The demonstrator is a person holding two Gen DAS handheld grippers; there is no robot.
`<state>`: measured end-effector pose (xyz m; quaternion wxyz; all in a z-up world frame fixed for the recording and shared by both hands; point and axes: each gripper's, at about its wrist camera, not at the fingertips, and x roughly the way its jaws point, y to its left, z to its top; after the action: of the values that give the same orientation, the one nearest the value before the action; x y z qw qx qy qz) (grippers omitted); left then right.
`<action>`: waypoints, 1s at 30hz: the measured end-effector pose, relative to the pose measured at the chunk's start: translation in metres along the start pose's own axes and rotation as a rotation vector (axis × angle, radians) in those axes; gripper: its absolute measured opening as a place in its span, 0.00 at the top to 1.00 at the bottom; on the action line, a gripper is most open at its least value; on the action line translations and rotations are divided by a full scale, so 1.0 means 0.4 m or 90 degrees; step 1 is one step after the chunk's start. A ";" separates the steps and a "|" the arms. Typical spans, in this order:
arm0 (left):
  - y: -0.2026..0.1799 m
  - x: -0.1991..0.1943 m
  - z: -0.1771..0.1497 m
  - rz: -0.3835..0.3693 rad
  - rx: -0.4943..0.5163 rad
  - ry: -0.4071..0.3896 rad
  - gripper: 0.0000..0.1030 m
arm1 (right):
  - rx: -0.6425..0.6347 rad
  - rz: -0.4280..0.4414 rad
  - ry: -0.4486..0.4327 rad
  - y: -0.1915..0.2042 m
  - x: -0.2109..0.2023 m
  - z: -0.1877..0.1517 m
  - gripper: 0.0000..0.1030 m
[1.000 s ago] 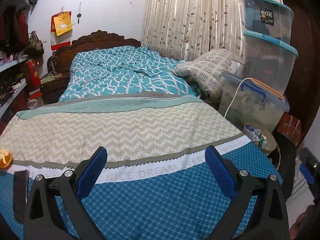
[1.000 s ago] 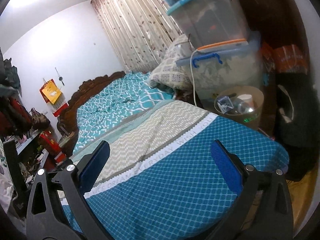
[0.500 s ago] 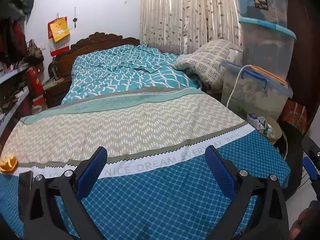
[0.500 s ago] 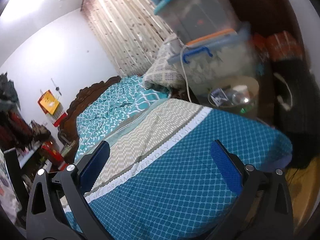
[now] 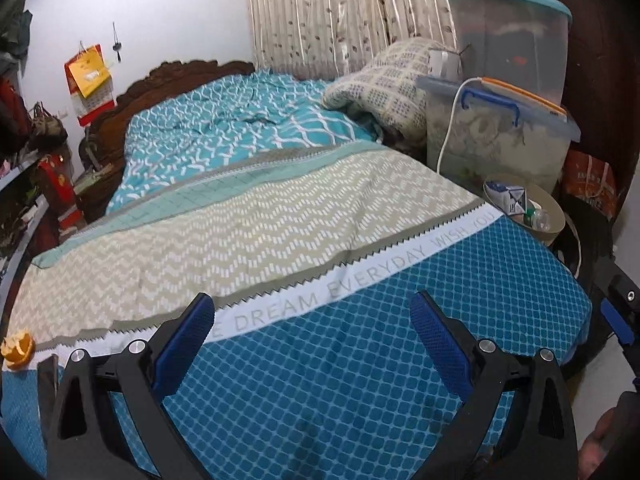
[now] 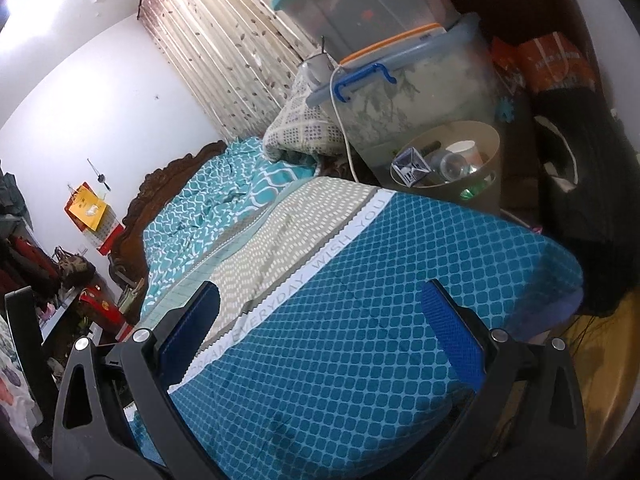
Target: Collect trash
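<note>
An orange peel [image 5: 18,350] lies on the bed cover at the far left edge of the left wrist view, with a dark flat object [image 5: 47,384] just below it. A tan trash bin [image 5: 528,210] stands on the floor beside the bed's right side, holding a carton, a bottle and a cup; it also shows in the right wrist view [image 6: 452,168]. My left gripper [image 5: 312,330] is open and empty above the blue foot of the bed. My right gripper [image 6: 320,322] is open and empty above the same blue area.
The bed [image 5: 256,216] fills the middle. Stacked clear storage boxes [image 5: 500,136] with a white cable stand past the bin, a rolled blanket [image 5: 384,92] beside them. Shelves with clutter [image 5: 24,184] line the left. A black bag [image 6: 580,216] sits right of the bin.
Both grippers have swung so the view has turned right and tilted; the bin now sits nearer the centre in the right wrist view. Both stay open and empty.
</note>
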<state>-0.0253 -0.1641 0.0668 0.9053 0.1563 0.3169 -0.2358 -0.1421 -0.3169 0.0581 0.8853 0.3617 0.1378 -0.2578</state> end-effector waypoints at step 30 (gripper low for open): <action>-0.022 0.042 -0.031 0.061 0.027 0.032 0.08 | -0.018 0.010 0.028 0.020 0.035 -0.035 0.03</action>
<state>-0.0244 -0.1716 0.0455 0.9037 0.1964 0.3269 -0.1947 -0.1269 -0.3069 0.0469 0.8891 0.3558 0.1578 -0.2406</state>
